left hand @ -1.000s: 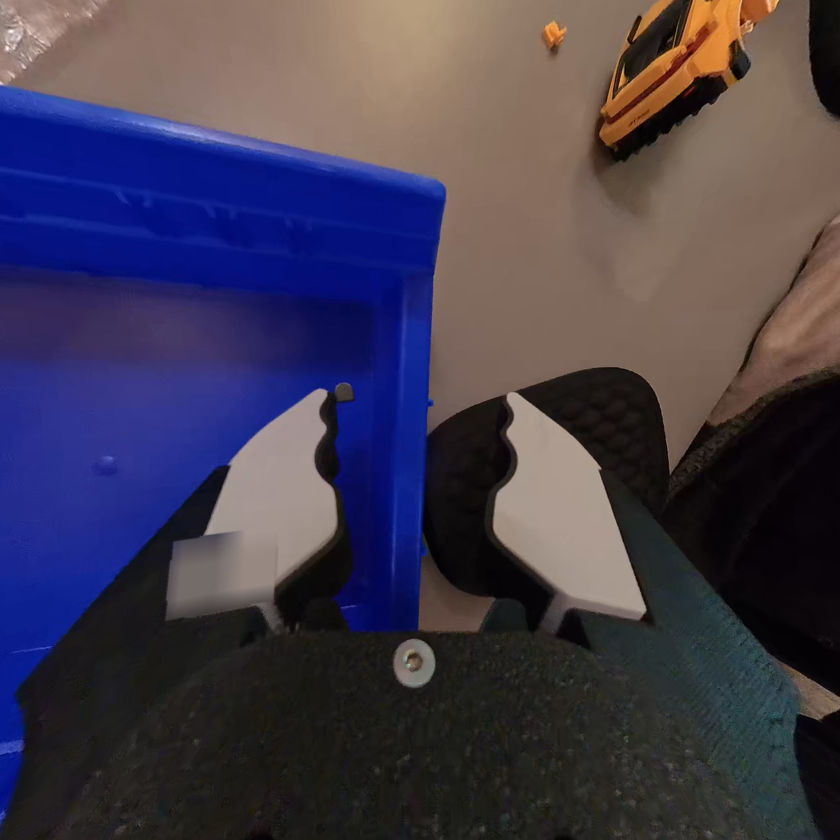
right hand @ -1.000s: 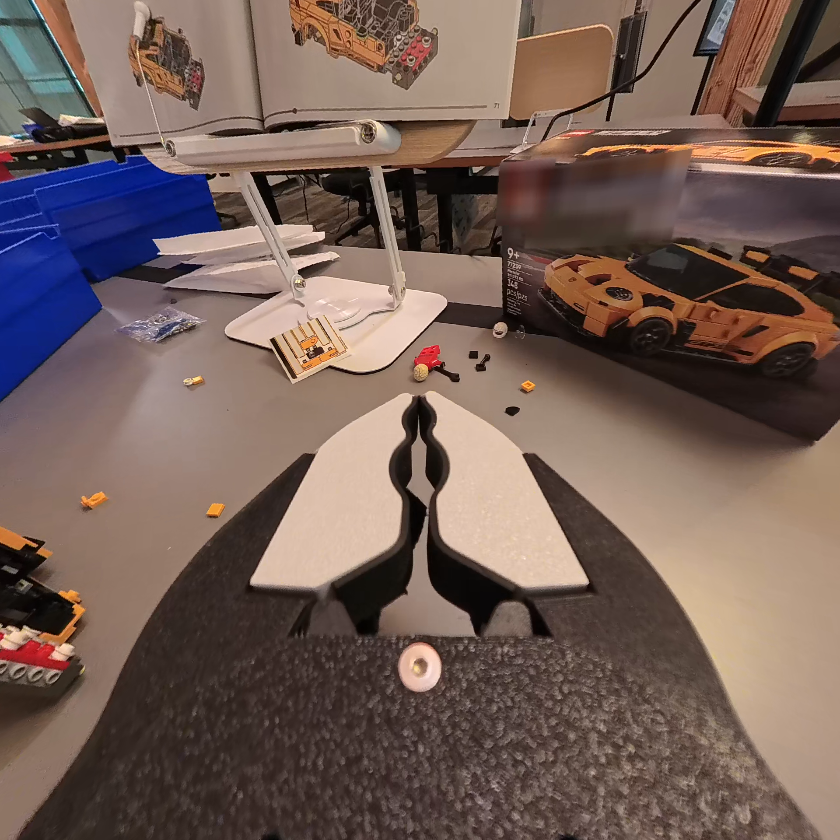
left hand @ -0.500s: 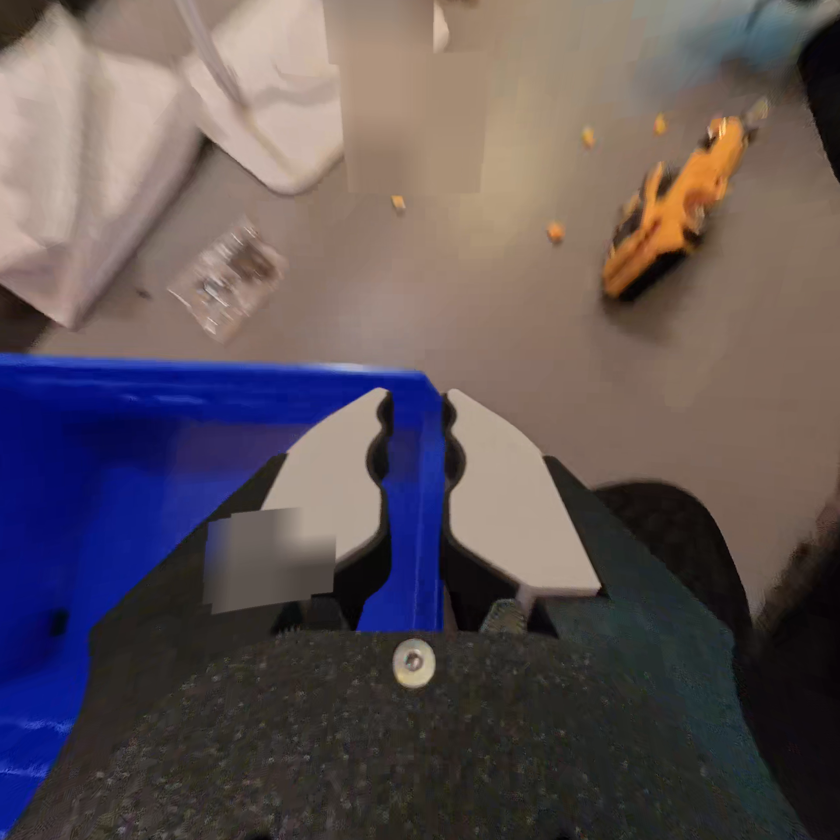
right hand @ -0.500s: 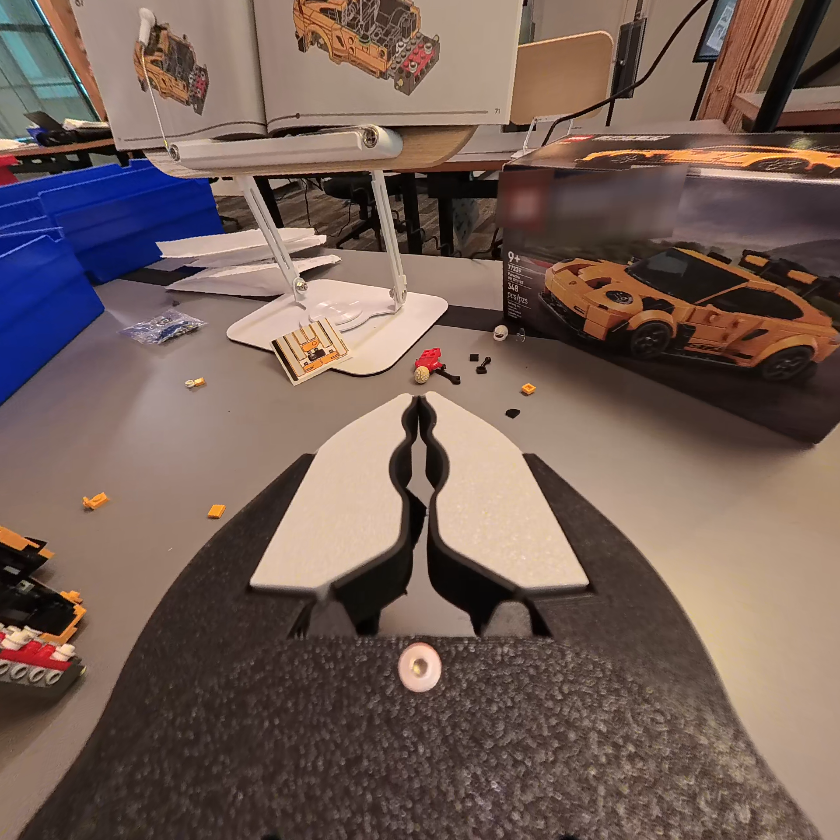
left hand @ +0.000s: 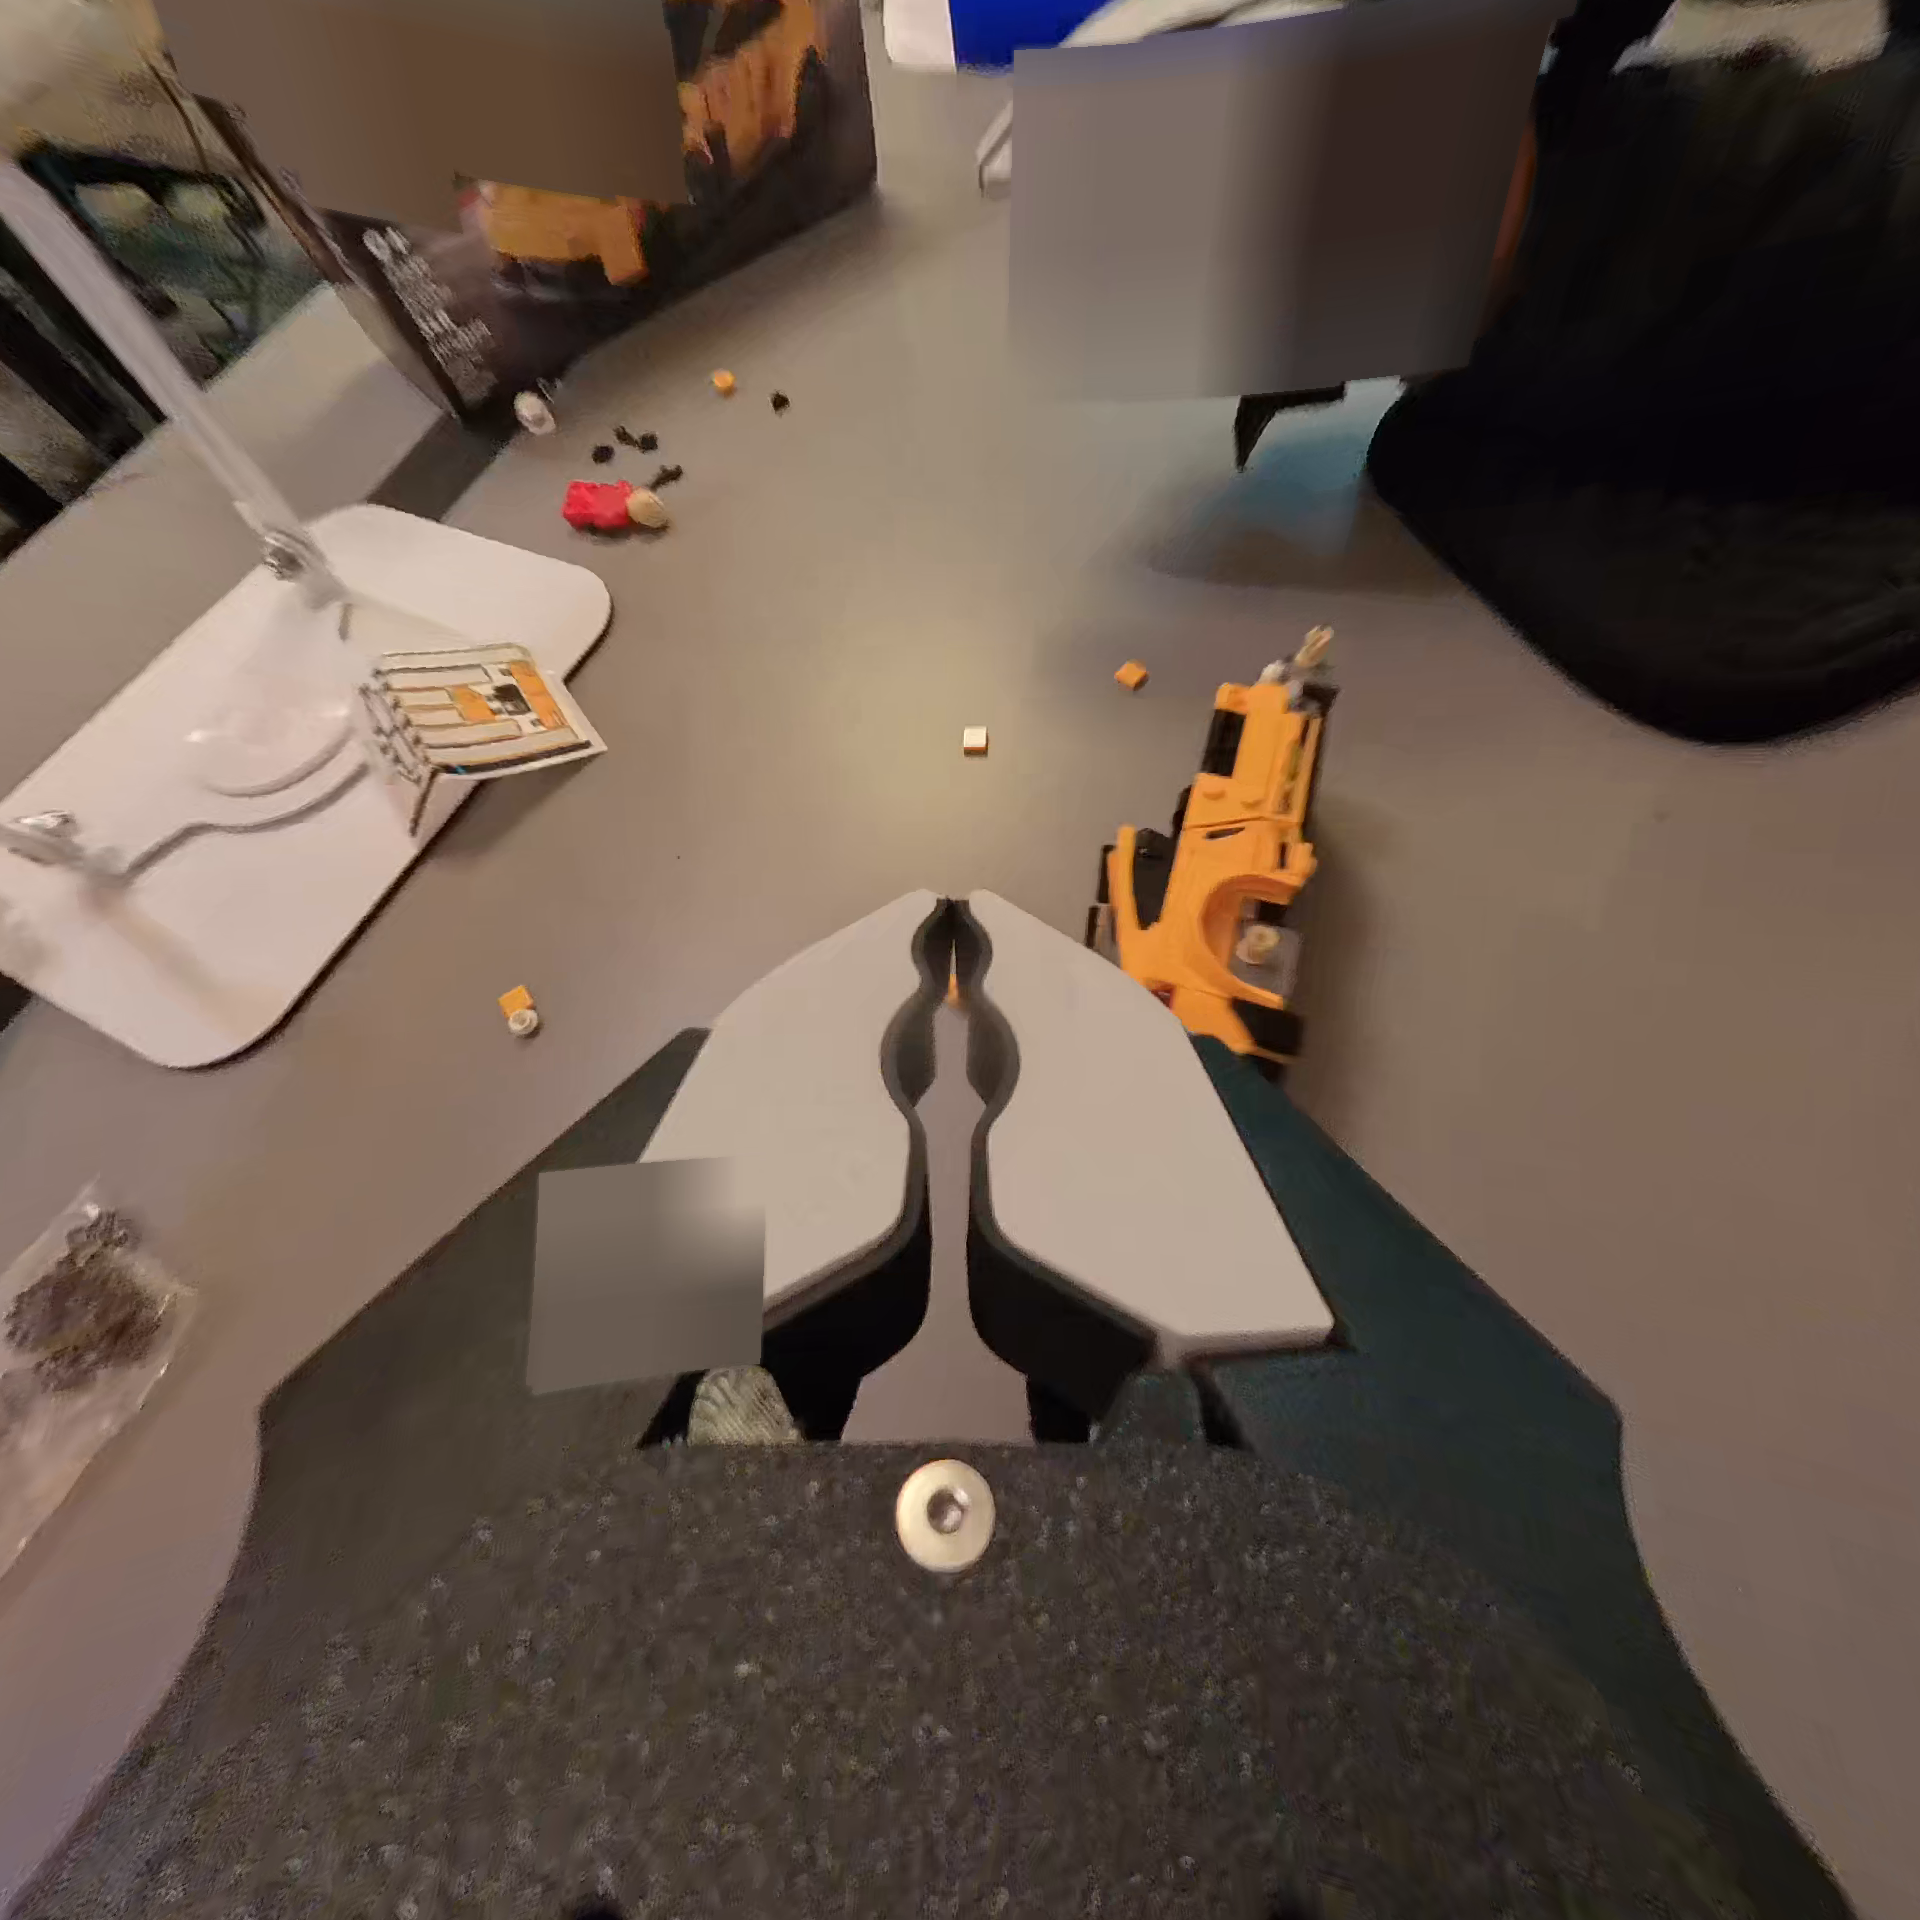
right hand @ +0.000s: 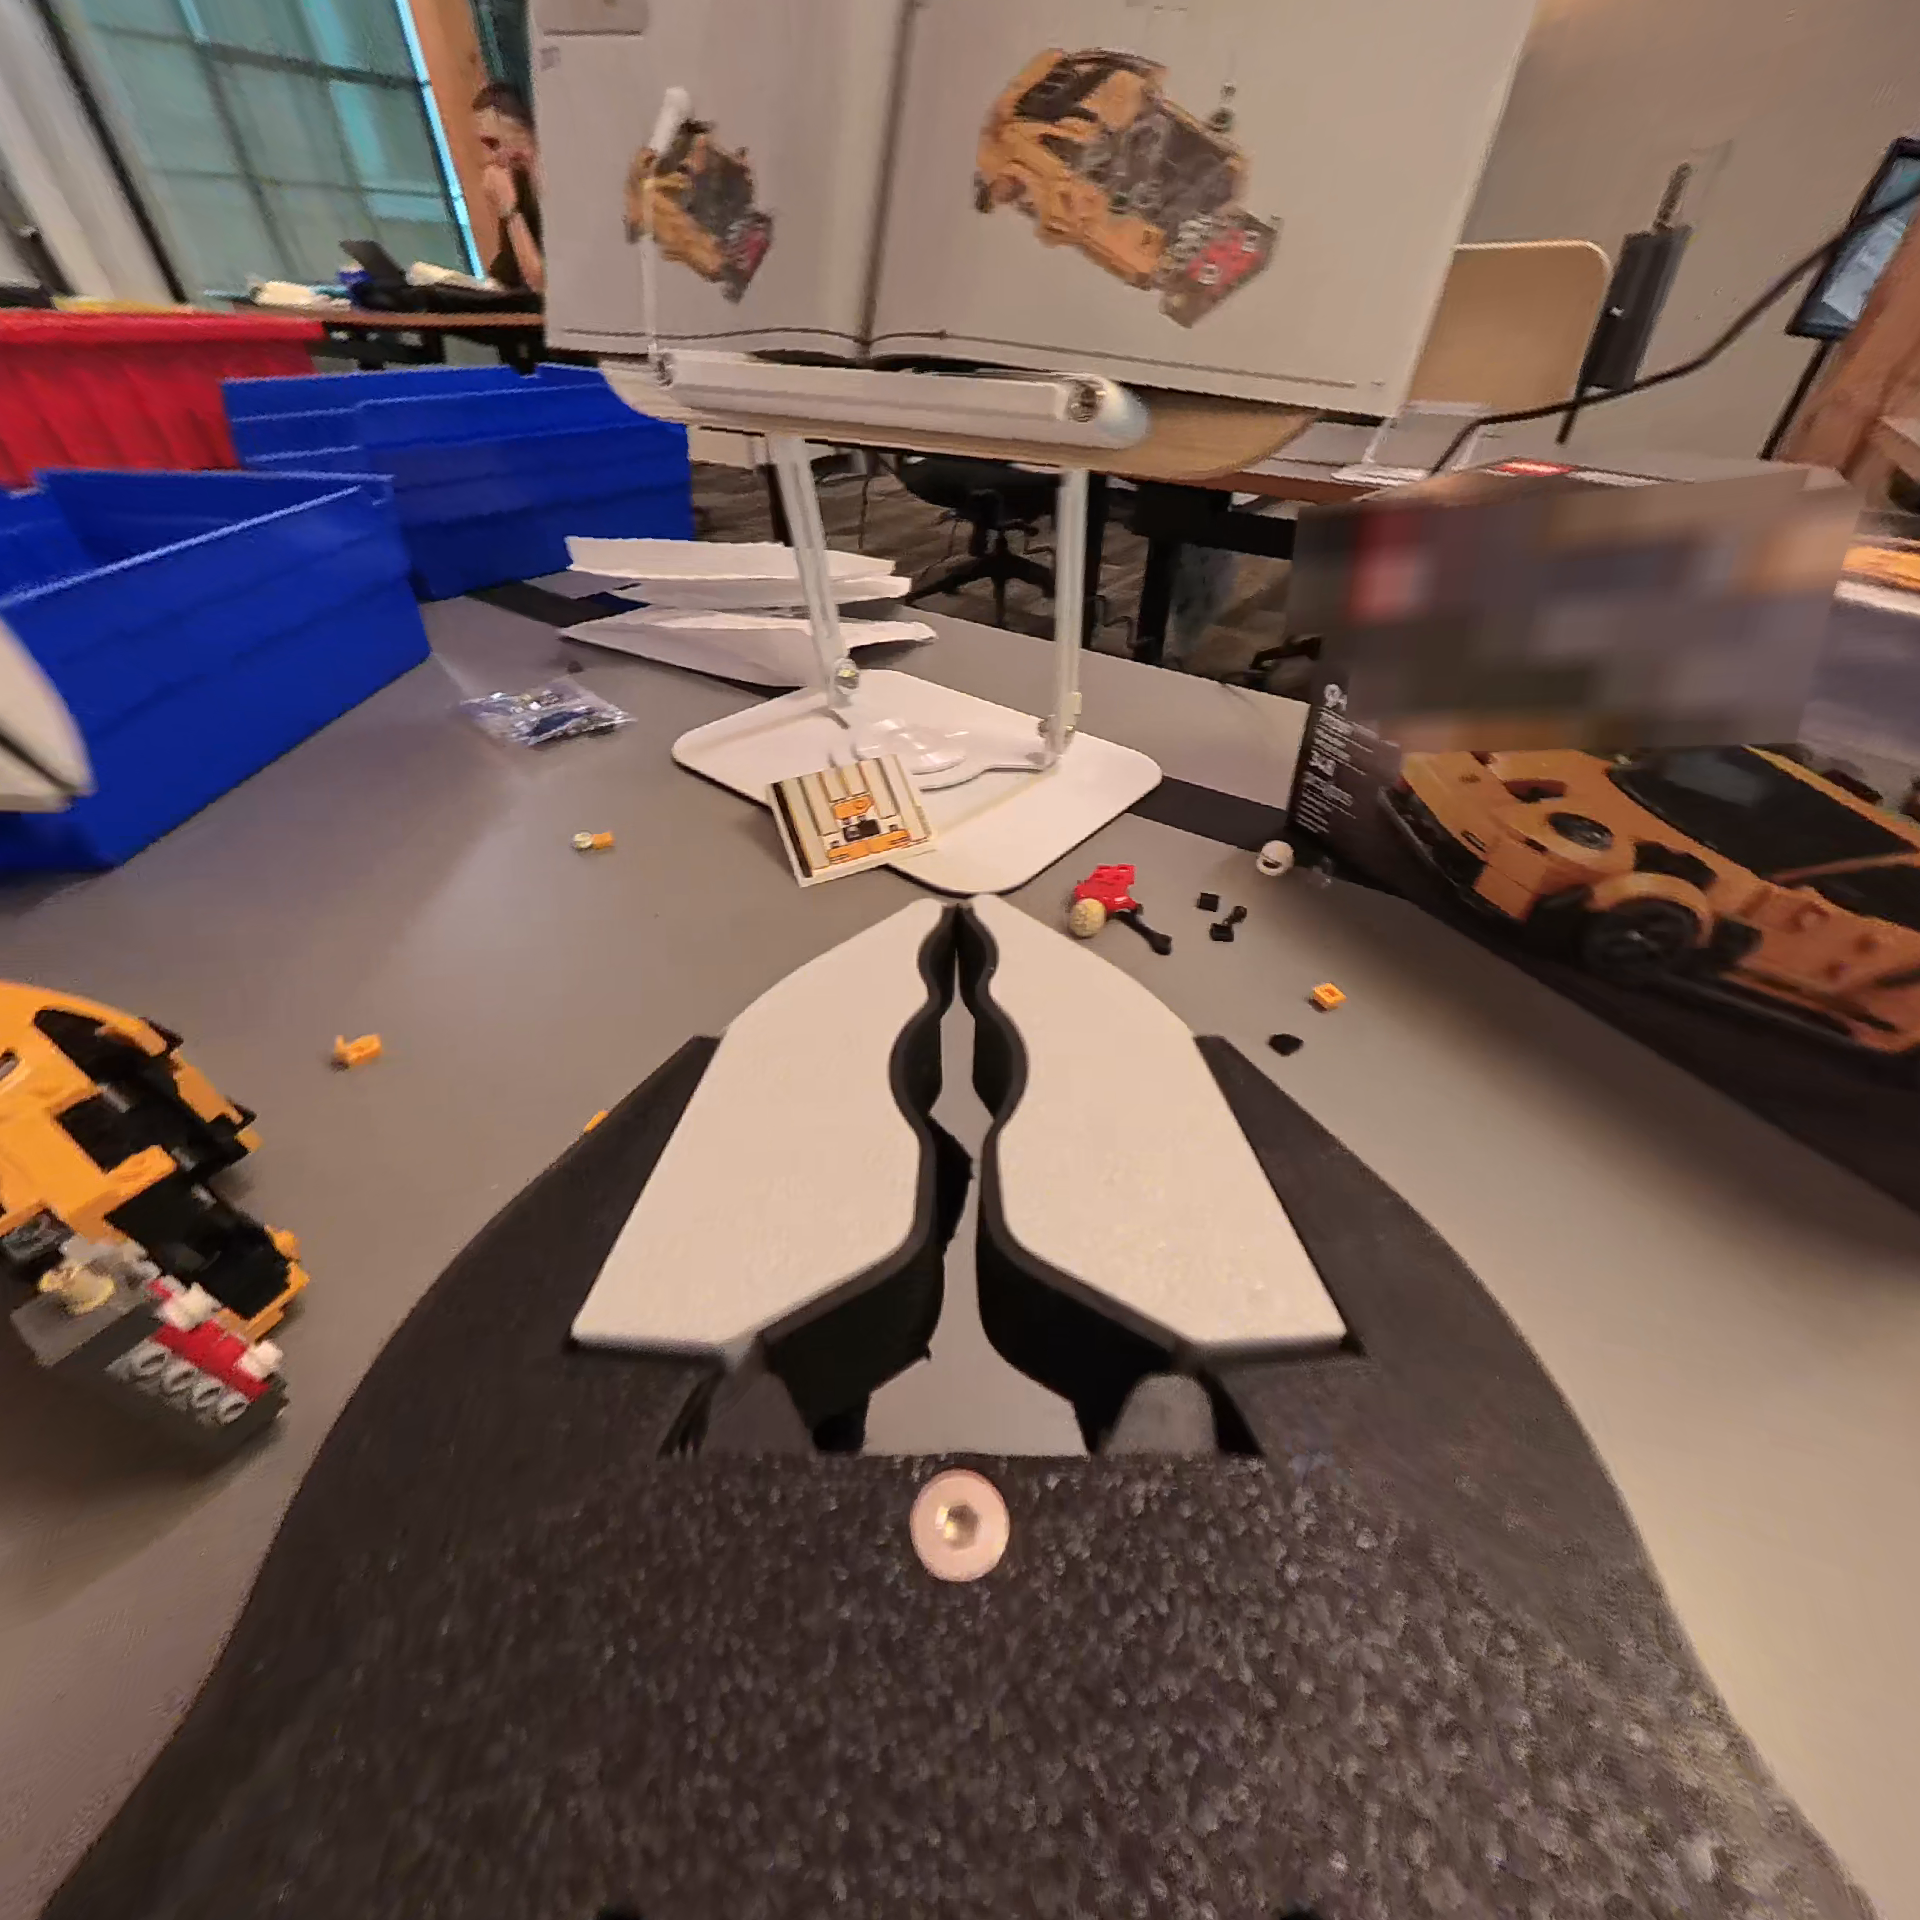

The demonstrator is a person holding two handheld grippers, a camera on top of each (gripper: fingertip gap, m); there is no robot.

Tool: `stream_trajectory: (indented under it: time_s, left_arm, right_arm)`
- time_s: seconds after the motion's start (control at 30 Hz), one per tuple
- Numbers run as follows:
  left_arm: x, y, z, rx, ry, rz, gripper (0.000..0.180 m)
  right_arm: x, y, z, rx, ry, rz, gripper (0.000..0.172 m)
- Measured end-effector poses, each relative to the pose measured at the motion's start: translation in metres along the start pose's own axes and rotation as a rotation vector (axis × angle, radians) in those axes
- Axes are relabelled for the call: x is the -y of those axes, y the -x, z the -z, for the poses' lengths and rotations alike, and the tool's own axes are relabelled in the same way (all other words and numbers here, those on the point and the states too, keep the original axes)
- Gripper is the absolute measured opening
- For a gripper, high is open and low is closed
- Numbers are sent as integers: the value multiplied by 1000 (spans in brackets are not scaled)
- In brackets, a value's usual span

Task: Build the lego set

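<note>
— Start at the left. What lies there?

— In the right wrist view, blue bins (right hand: pixel 239 644) stand along the far left edge of the grey table (right hand: pixel 1558 1351), and a partly built yellow and black brick car (right hand: pixel 114 1174) lies near the left border. A clear bag of small parts (right hand: pixel 545 712) lies beyond it, with loose orange pieces (right hand: pixel 356 1049) scattered about.

— And the middle?

— A white book stand (right hand: pixel 935 790) holds an open instruction booklet (right hand: pixel 997 197); a sticker sheet (right hand: pixel 850 816) lies against the stand's base. The right gripper (right hand: pixel 956 914) hovers above the table just short of that base, its fingertips pressed together on nothing.

— To the right?

— A red brick piece (right hand: pixel 1107 888), small black bits, and the dark set box (right hand: pixel 1621 831) with a yellow car printed on it.

— The other claw?

— The left gripper (left hand: pixel 952 906) is above the table, its tips meeting with nothing between them. The brick car (left hand: pixel 1226 862) lies just right of its fingers, and a small white piece (left hand: pixel 975 739) sits on the table ahead.
</note>
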State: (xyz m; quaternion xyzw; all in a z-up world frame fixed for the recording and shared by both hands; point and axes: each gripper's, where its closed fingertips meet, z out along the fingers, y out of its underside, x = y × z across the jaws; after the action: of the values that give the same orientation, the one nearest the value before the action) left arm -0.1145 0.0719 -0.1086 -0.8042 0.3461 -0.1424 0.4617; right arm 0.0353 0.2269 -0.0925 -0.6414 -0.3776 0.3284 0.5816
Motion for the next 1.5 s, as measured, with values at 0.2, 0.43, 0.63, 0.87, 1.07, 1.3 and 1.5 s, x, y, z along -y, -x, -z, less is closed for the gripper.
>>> stream_trajectory:
  time_s: [0.2,0.43,0.63,0.87,1.07,1.3,1.5]
  left_arm:
    - [-46,4,-50,-133,273,-116,16]
    - [-69,-3,-65,-204,308,-138,15]
    - [-68,-2,-65,-210,285,-119,4]
    - [-19,3,-42,-147,76,-68,4]
    - [16,-22,-29,-114,10,-180,4]
    - [27,-48,-28,-98,6,-264,4]
    - [28,-54,-22,-103,2,-296,4]
  right_arm:
    - [-6,12,-3,51,31,65,0]
    - [-10,11,-6,81,51,-1,0]
    - [-13,13,-7,97,67,-2,0]
    - [-13,20,-7,136,63,3,0]
    - [10,70,5,323,-17,148,0]
    - [13,181,18,638,74,347,6]
    - [5,196,14,648,118,399,9]
